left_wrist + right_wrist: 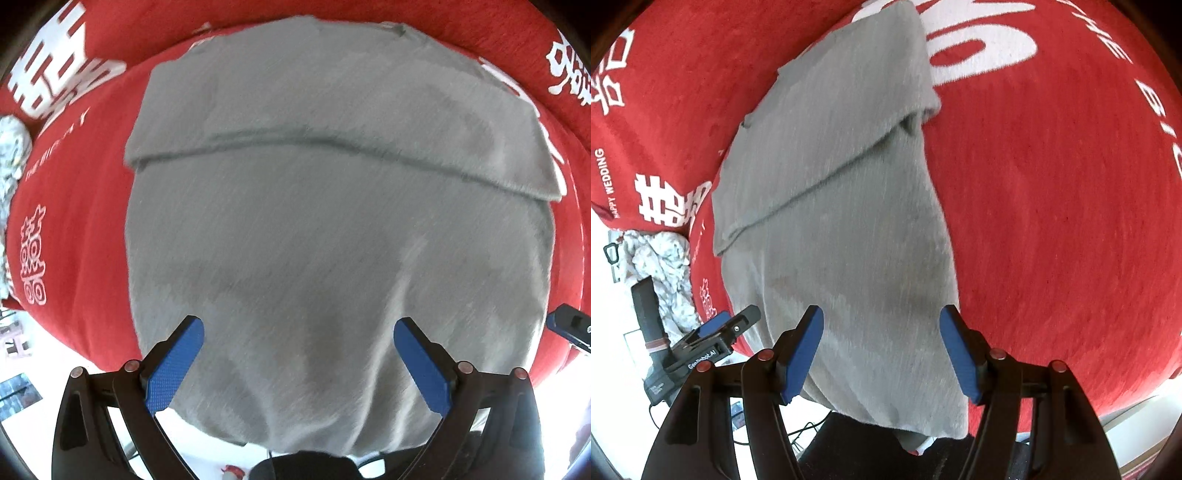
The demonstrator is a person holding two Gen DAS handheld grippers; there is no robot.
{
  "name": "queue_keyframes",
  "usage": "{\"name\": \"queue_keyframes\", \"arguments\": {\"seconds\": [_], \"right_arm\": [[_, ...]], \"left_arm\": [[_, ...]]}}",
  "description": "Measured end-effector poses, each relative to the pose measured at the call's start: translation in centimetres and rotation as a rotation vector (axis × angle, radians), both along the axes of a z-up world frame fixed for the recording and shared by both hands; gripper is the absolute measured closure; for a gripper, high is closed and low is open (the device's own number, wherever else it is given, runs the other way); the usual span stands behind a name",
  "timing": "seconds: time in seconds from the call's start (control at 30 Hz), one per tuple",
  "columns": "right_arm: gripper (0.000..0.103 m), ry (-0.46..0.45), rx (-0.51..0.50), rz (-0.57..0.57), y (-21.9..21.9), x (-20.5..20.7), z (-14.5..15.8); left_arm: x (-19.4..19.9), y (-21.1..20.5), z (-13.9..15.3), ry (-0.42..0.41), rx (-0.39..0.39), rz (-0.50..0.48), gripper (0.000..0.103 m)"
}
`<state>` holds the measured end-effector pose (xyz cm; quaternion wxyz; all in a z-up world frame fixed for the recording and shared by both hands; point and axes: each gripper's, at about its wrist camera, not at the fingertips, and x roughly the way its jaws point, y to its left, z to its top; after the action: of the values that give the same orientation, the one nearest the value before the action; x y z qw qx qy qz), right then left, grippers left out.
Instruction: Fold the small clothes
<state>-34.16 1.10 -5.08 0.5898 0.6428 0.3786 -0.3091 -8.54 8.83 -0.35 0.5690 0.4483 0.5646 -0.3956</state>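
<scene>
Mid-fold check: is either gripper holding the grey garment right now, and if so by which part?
Nothing is held. The left gripper and right gripper are both open above the near end of the grey garment; no fabric is pinched.

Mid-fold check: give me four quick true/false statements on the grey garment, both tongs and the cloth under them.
1. The grey garment lies on a red cloth. True.
2. The left tongs are shut on the garment. False: they are open, clamping nothing.
3. The garment's far part is folded over, with a fold edge across it. True.
4. The right tongs are shut. False: their blue pads stand apart.
</scene>
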Motion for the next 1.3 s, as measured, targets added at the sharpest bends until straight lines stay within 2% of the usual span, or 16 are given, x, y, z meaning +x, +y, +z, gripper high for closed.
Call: {"name": "queue_keyframes", "arguments": {"seconds": [0.23, 0.37, 0.47, 0.6, 0.77, 0.83, 0.97, 1.03, 1.1, 1.17, 1.2, 1.23, 1.27, 1.3], "right_arm": [[0.034, -0.034, 0.025, -0.028, 4.9, -0.4, -0.8], [0.034, -0.053, 0.046, -0.017, 8.6, -1.3, -1.0], [0.034, -0.043, 0.088, -0.002, 11.5, -2.1, -2.2], [0.034, 0.002, 0.142, 0.017, 14.6, -2.8, -5.3], [0.034, 0.057, 0.134, 0.044, 16.0, -2.4, -8.7], [0.032, 0.052, 0.136, 0.059, 16.0, -2.2, -9.5], [0.032, 0.039, 0.130, 0.093, 16.4, -1.7, -9.9], [0.033, -0.020, 0.128, 0.066, 16.5, -1.4, -9.4], [0.033, -0.060, 0.123, 0.043, 16.3, -1.1, -9.0], [0.034, -0.072, 0.126, 0.031, 16.1, -0.8, -8.9], [0.037, -0.068, 0.134, 0.025, 16.0, -0.5, -9.0], [0.054, -0.056, 0.145, 0.015, 15.9, -0.4, -9.2], [0.074, -0.042, 0.160, 0.007, 15.9, -0.6, -9.3], [0.088, -0.060, 0.167, -0.015, 15.9, -0.9, -9.4]], "left_arm": [[2.9, 6.0, -0.7, 0.038, 0.003, 0.035, 0.000], [4.8, 10.6, -0.8, 0.090, 0.001, 0.068, 0.000], [5.7, 14.2, -1.4, 0.112, 0.013, 0.089, 0.000], [7.0, 17.7, -3.7, 0.144, 0.051, 0.133, 0.000], [7.2, 18.7, -7.0, 0.213, 0.070, 0.177, 0.000], [6.7, 18.5, -8.1, 0.247, 0.067, 0.183, 0.000], [6.7, 18.5, -8.2, 0.282, 0.046, 0.189, 0.000], [5.9, 19.5, -7.7, 0.314, 0.046, 0.198, 0.000], [5.1, 19.8, -7.5, 0.345, 0.029, 0.197, 0.006], [4.2, 19.6, -7.4, 0.371, 0.024, 0.180, 0.024], [3.8, 19.3, -7.2, 0.383, 0.023, 0.168, 0.028], [3.7, 19.0, -7.2, 0.379, 0.024, 0.161, 0.033], [3.4, 18.9, -7.0, 0.366, 0.025, 0.143, 0.049], [3.2, 18.9, -6.8, 0.357, 0.029, 0.131, 0.057]]}}
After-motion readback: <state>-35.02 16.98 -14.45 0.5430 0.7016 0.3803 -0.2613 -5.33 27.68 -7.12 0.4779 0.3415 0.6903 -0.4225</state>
